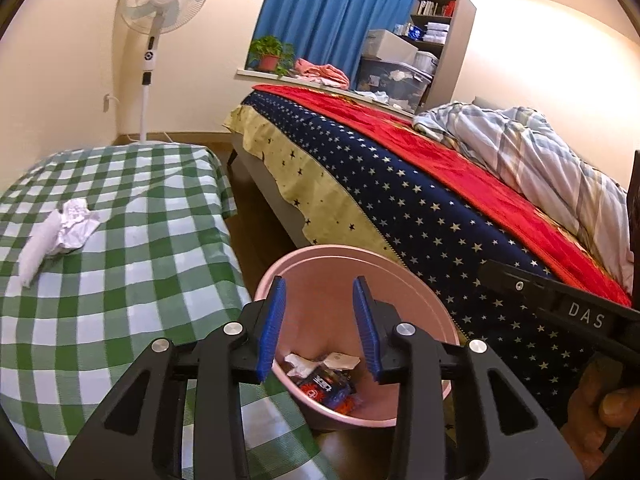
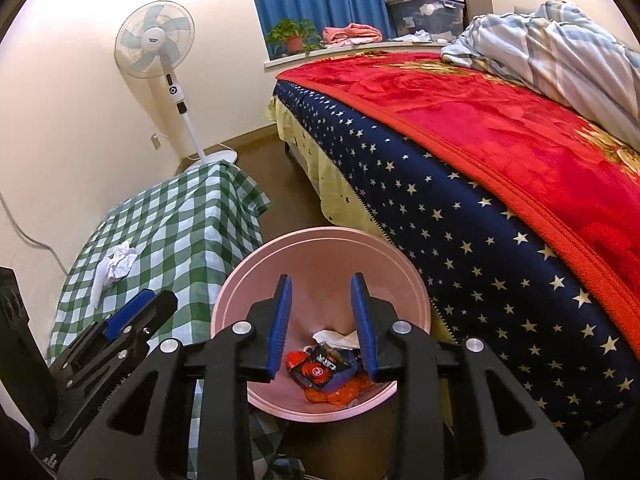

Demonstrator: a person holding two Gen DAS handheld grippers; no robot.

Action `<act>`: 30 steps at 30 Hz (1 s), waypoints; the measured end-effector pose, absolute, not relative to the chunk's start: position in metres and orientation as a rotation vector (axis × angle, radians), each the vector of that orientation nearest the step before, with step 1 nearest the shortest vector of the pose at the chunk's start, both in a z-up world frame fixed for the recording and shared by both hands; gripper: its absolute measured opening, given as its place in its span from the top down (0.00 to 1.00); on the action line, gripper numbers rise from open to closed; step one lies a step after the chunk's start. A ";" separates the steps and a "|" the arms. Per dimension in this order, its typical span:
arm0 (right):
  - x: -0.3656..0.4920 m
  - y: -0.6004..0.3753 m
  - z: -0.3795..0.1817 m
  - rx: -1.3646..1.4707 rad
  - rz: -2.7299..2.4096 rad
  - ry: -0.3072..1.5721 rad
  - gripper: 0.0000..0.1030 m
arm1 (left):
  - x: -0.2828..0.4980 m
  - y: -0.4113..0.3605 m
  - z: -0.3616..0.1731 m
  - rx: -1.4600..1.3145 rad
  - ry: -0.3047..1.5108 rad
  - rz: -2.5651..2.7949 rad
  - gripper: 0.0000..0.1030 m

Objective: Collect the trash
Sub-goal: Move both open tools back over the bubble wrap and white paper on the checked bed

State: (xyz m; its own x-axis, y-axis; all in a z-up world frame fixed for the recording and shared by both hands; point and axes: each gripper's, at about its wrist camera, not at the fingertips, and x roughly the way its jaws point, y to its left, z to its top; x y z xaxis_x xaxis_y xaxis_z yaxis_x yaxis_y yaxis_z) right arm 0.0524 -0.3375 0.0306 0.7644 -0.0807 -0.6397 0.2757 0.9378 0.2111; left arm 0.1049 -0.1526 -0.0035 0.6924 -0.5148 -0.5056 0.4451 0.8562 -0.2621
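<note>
Both grippers hang over the pink bin (image 2: 320, 280) at lower centre of each view, probably because this is the drop spot. The right gripper (image 2: 322, 326) has its blue fingers apart with nothing between them; the left gripper (image 1: 320, 328) is likewise parted and empty. Inside the bin lie a dark wrapper (image 2: 322, 366), an orange wrapper (image 2: 340, 394) beneath it and white paper (image 2: 334, 338). The bin stands on the floor between the checked table (image 1: 120, 280) and the bed (image 1: 440, 208), within reach of both. One crumpled white paper (image 1: 66, 226) is not yet collected, on the table at mid-left.
</note>
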 end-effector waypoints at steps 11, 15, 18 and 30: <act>0.057 -0.313 0.033 0.299 -0.126 0.634 0.69 | 0.109 -0.102 -0.001 -0.159 0.581 -0.413 0.66; 0.061 -0.304 0.033 0.303 -0.095 0.620 0.69 | 0.113 -0.088 -0.004 -0.158 0.585 -0.367 0.66; 0.067 -0.295 0.033 0.305 -0.072 0.610 0.69 | 0.115 -0.083 -0.006 -0.150 0.590 -0.344 0.66; 0.092 -0.272 0.021 0.316 0.003 0.633 0.69 | 0.130 -0.053 -0.014 -0.115 0.606 -0.220 0.66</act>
